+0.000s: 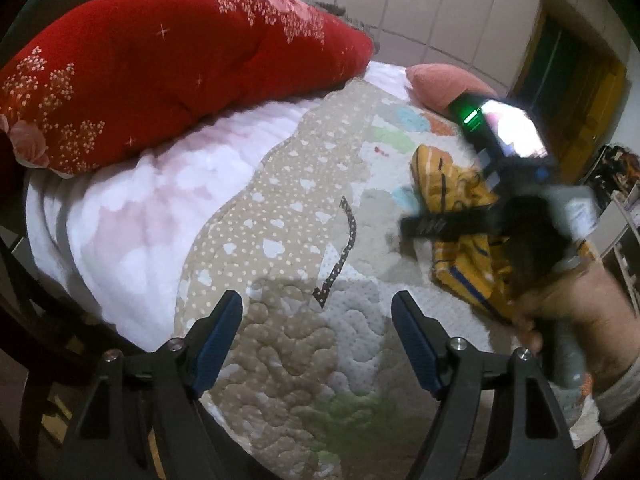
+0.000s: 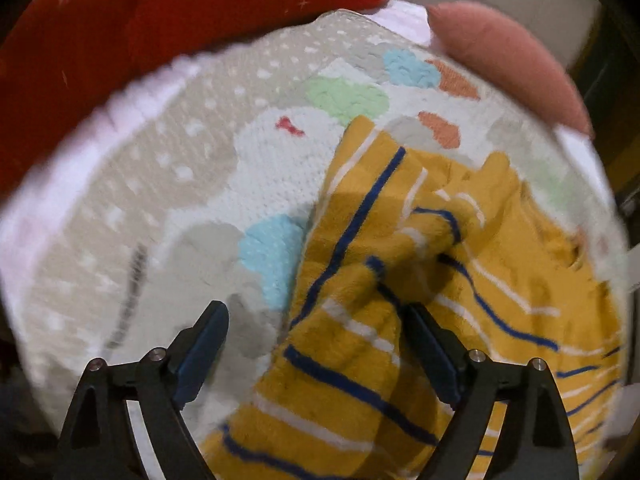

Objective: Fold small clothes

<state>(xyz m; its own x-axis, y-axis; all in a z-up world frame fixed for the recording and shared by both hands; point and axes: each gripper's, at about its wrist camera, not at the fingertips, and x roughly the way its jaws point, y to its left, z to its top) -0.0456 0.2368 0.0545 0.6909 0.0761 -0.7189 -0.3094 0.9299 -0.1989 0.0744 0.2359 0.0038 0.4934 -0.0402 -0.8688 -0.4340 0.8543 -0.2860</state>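
A small mustard-yellow fleece garment with navy and white stripes (image 2: pixel 420 300) lies crumpled on a quilted play mat with pastel patches and a beige, white-dotted border (image 2: pixel 192 184); in the left wrist view the same garment (image 1: pixel 460 184) sits toward the mat's far right side, partly hidden by the other tool. The right gripper (image 2: pixel 316 320) hangs over the garment's near left edge with its jaws spread wide; a raised fold of the striped fabric lies between the blue-padded fingers (image 2: pixel 204 344) without being pinched. In the left wrist view this gripper (image 1: pixel 424 226) is blurred, held in the person's right hand (image 1: pixel 568 308). The left gripper (image 1: pixel 318 308) is also spread wide, holding nothing, above the mat (image 1: pixel 280 340) well to the left of the garment. Beyond the mat lie a pale pink fluffy blanket (image 1: pixel 132 216), a large red floral cushion (image 1: pixel 168 68) and a salmon-pink pillow (image 1: pixel 444 84).
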